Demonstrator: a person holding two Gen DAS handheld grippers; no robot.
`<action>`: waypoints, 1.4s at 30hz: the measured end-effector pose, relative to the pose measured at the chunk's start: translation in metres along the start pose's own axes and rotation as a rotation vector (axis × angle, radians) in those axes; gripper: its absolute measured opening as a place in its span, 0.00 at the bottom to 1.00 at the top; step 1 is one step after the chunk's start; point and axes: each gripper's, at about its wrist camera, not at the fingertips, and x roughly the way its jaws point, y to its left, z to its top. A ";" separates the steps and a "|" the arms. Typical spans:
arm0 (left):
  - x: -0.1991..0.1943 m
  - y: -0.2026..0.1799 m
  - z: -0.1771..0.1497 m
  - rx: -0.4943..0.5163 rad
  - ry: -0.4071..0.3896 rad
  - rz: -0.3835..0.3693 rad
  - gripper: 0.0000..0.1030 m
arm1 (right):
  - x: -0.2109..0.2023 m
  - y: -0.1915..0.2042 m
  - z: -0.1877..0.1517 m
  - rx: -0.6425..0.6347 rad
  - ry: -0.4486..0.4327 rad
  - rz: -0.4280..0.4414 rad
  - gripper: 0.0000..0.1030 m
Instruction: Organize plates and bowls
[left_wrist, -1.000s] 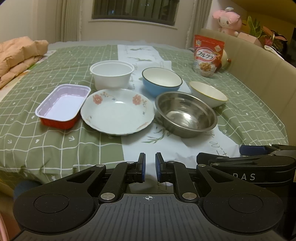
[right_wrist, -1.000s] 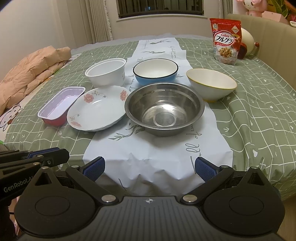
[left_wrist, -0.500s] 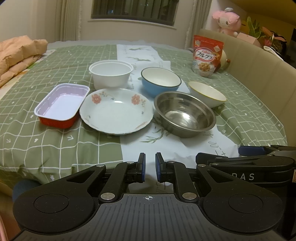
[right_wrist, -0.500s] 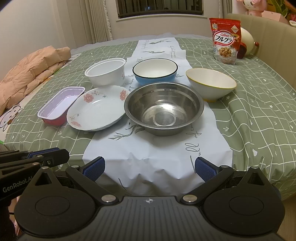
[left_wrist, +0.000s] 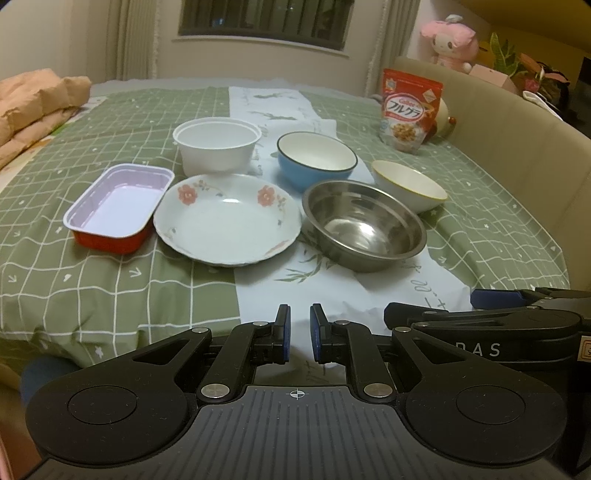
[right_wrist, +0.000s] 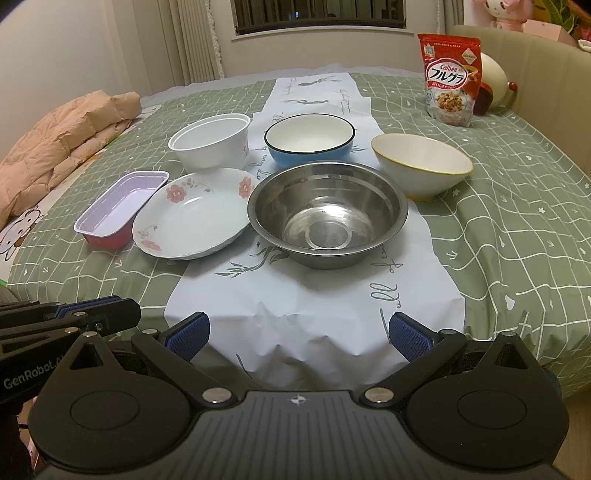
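On the green checked cloth stand a steel bowl (right_wrist: 328, 213), a flowered white plate (right_wrist: 192, 218), a red foil tray (right_wrist: 120, 207), a white plastic tub (right_wrist: 211, 144), a blue bowl (right_wrist: 309, 142) and a cream bowl with a yellow rim (right_wrist: 422, 164). All show in the left wrist view too: steel bowl (left_wrist: 364, 229), plate (left_wrist: 227, 218), tray (left_wrist: 118, 206). My left gripper (left_wrist: 299, 332) is nearly shut and empty, short of the table's near edge. My right gripper (right_wrist: 298, 332) is open and empty, in front of the steel bowl.
A red cereal bag (right_wrist: 450, 79) stands at the back right. A folded peach quilt (right_wrist: 59, 140) lies at the left. A beige padded headboard (left_wrist: 517, 140) curves along the right. A white paper runner (right_wrist: 314, 295) runs down the middle of the cloth.
Both views have shifted very slightly; the dishes have not moved and neither gripper has changed its opening.
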 end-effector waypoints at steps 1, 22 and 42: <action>0.000 0.000 0.000 0.001 -0.001 0.000 0.16 | 0.000 0.000 0.000 0.000 0.000 0.000 1.00; 0.005 0.001 0.003 -0.013 0.008 -0.013 0.16 | 0.007 -0.004 0.004 0.020 0.003 0.004 1.00; 0.107 0.010 0.081 -0.081 -0.009 -0.123 0.17 | 0.081 -0.092 0.041 0.247 -0.011 0.072 1.00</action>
